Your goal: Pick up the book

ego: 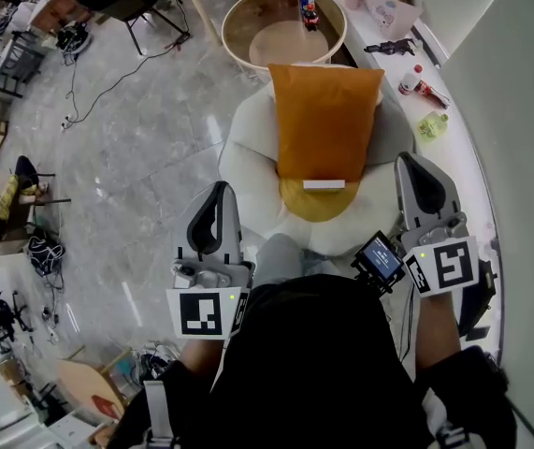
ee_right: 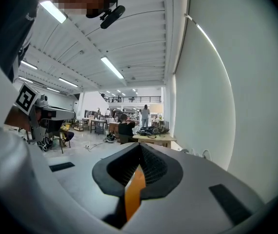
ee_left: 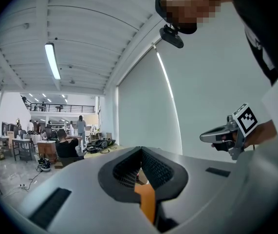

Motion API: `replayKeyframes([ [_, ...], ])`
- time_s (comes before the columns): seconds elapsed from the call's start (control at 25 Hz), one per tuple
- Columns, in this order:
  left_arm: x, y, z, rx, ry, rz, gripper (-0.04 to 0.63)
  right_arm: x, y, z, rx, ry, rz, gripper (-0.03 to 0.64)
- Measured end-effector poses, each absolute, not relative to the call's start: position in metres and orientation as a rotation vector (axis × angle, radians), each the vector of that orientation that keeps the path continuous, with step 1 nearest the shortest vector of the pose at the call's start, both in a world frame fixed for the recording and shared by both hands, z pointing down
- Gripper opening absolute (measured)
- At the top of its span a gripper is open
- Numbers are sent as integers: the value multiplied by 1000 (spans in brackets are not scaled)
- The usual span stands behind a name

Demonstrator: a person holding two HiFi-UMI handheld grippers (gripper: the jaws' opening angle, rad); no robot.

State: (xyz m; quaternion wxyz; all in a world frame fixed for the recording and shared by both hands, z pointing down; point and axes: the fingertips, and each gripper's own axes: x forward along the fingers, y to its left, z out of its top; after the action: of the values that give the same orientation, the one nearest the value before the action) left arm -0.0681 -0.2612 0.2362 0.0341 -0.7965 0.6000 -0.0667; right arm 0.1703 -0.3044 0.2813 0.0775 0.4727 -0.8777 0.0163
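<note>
1. The small white flat rectangular book (ego: 324,184) shows only as a narrow pale strip, too small to make out any detail. It lies at the near edge of a large orange fabric cushion (ego: 327,120), where that cushion overlaps a round mustard-yellow cushion (ego: 315,204).
2. Both cushions rest on a white padded round seat (ego: 243,152).
3. The left hand-held gripper (ego: 220,193) is at the seat's near left side and the right hand-held gripper (ego: 414,164) at its near right side. Both are apart from the book, which lies between them.
4. In the left gripper view, the left hand-held gripper (ee_left: 141,167) has its jaws pressed together with nothing held.
5. In the right gripper view, the right hand-held gripper (ee_right: 139,165) is likewise closed and empty.
6. Beyond the seat stands a round wooden-rimmed tub (ego: 283,28) with a dark bottle (ego: 309,3) in it.
7. To the right runs a white curved counter (ego: 458,148) carrying a black tool (ego: 390,47) and a small green object (ego: 432,124).
8. Grey polished marble floor (ego: 136,138) spreads to the left.
</note>
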Motion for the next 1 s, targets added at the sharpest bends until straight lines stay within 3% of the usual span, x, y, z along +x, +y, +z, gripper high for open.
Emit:
replayKeyframes([
  [0.56,-85,-276,261,-2474,1902,-269,11,139,-333,309,1173,-2563,-41,12],
  [1.0,-97,-312,313,-2555,1900,-341,11,107,-362,409,851,-2380,-107,12],
])
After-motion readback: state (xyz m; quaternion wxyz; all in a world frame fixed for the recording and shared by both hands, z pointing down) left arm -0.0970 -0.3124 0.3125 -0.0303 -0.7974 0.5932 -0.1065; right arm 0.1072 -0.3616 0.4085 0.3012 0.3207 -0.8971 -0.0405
